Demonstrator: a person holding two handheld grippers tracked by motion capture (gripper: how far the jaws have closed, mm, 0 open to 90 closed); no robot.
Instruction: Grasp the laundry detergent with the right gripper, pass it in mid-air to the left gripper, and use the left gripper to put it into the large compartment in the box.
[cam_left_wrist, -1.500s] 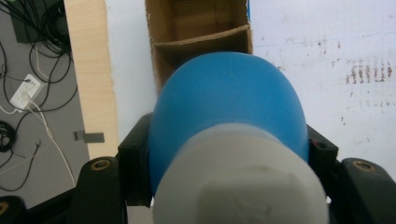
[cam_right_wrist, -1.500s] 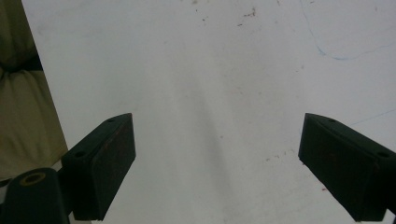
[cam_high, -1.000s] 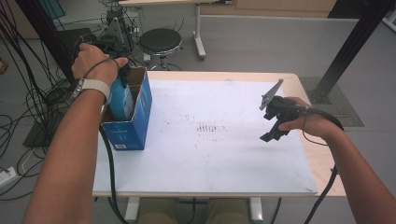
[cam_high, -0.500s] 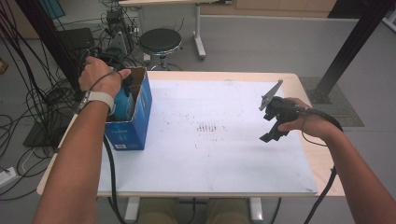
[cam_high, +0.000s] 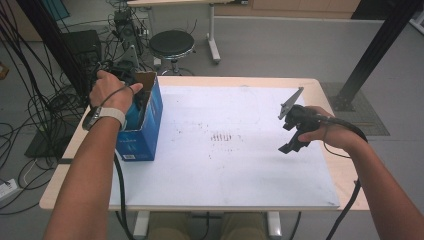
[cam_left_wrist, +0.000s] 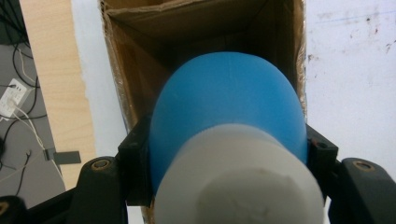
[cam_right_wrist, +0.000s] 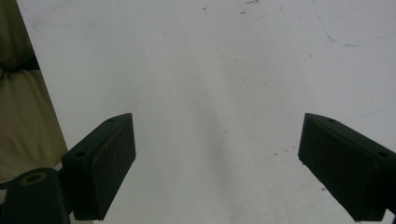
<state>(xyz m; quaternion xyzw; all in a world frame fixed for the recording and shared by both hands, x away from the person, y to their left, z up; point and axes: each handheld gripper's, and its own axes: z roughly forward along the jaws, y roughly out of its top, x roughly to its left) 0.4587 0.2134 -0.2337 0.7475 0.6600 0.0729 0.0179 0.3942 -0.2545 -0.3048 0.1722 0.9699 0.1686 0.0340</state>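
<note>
An open blue cardboard box (cam_high: 150, 125) stands at the left of the white table sheet (cam_high: 225, 170). My left hand (cam_high: 110, 87) reaches down into its mouth. In the left gripper view my left gripper (cam_left_wrist: 229, 154) is shut on a round blue object (cam_left_wrist: 229, 102) with a white end (cam_left_wrist: 238, 186). The object hangs just above the box's brown inside (cam_left_wrist: 135, 70). My right gripper (cam_high: 290, 137) hovers over the right part of the sheet. Its jaws stand wide apart over bare white surface, and the right gripper (cam_right_wrist: 217, 163) holds nothing.
The sheet carries faint dark marks (cam_high: 225, 136) at its middle. Bare wooden table edge (cam_high: 65, 165) runs left of the box. A black stool (cam_high: 171, 45) and tangled cables (cam_high: 30, 110) lie beyond the far left corner. A black post (cam_high: 375, 50) rises at the right.
My left hand has come down and a little rightward, bringing the blue object to the box's opening. The right hand and gripper have kept still.
</note>
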